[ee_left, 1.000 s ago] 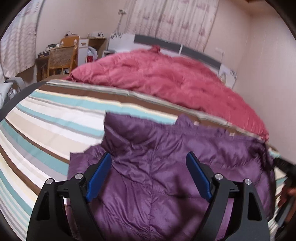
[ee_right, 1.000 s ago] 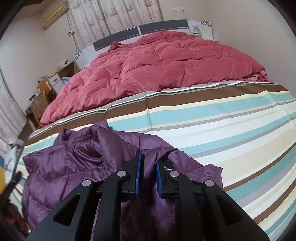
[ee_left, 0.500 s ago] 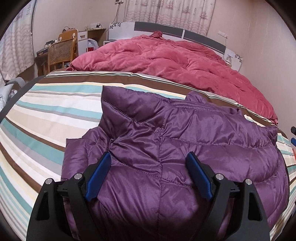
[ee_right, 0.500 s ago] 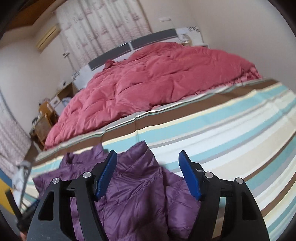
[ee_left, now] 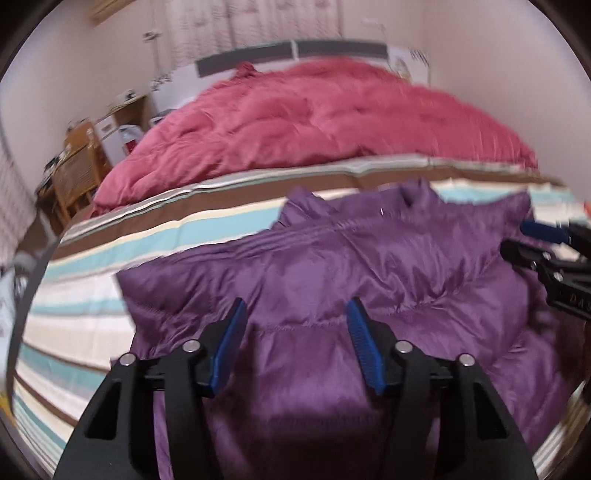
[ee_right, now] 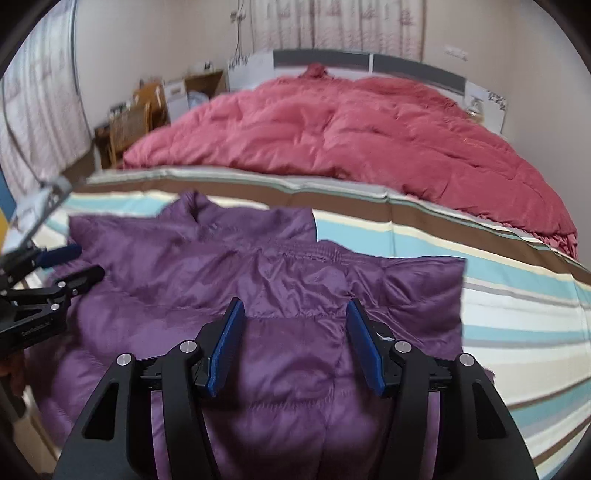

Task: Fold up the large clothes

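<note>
- Left claw nearest in the left wrist view, above the jacket; blue pads apart and closing, purple fabric seen in the gap but neither pad pressing on it.
- Right claw nearest in the right wrist view, likewise over the jacket; pads apart and closing, fabric showing between them, no grip.
- Each claw visible from the other's camera: right claw at the right edge of the left view, by the jacket's side; left claw at the left edge of the right view, one blue pad and one black finger spread apart.
- Purple quilted jacket spread flat on the near part of the bed, collar pointing away toward the quilt, surface puffy and creased.
- Square-edged flap of the jacket lying out to the right in the right wrist view, resting on the sheet.
- Striped sheet under the jacket, bands of teal, cream, grey and brown running across the bed.
- Past the sheet, rumpled red quilt heaped over the far half of the bed.
- Behind the quilt, white and grey headboard against the wall.
- Patterned curtain above the headboard.
- At far left, wooden chair beside cluttered furniture, details blurred.
</note>
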`<move>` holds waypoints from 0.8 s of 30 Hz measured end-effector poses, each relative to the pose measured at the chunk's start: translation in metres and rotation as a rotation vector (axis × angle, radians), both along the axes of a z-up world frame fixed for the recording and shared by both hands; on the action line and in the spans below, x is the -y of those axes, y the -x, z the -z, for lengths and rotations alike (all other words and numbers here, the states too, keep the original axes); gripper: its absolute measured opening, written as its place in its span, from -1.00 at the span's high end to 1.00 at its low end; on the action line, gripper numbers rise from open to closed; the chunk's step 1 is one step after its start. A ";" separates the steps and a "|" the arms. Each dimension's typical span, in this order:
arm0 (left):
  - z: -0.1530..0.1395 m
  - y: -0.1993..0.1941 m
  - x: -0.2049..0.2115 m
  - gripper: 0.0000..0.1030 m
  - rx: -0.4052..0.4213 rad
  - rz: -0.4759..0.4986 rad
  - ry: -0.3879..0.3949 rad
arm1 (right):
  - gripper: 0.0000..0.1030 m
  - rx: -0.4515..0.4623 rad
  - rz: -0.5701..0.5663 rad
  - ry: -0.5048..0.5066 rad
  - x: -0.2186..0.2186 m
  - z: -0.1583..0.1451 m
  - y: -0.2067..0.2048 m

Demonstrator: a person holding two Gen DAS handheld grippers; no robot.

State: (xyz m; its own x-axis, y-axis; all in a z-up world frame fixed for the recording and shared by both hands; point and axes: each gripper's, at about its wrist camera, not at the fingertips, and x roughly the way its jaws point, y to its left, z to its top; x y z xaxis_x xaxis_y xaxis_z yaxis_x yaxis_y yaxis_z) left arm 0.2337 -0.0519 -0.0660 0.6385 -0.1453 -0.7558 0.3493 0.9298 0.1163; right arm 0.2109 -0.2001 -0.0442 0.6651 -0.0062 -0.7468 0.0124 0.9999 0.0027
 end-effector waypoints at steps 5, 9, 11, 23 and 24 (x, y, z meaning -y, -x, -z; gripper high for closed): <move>0.015 -0.018 0.011 -0.14 -0.074 0.004 -0.005 | 0.14 -0.088 0.005 -0.024 0.004 0.025 -0.017; 0.022 -0.009 0.010 0.78 -0.060 0.008 0.040 | 0.73 -0.046 0.021 -0.030 0.006 0.028 -0.009; 0.018 -0.002 0.012 0.99 -0.050 0.015 0.045 | 0.90 -0.018 0.028 -0.059 0.010 0.020 -0.004; 0.015 -0.036 0.017 1.00 -0.047 -0.006 0.065 | 0.98 0.012 0.033 -0.064 0.020 0.012 -0.037; 0.018 -0.038 0.018 1.00 -0.046 -0.008 0.068 | 0.98 0.000 0.043 -0.066 0.021 0.019 -0.040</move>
State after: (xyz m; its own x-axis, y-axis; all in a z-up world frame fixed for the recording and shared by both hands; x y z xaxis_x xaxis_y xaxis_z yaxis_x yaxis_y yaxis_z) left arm 0.2721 -0.0696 -0.0838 0.6044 -0.1928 -0.7730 0.3457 0.9376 0.0364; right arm 0.2511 -0.2214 -0.0635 0.6651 0.0147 -0.7466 0.0553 0.9961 0.0690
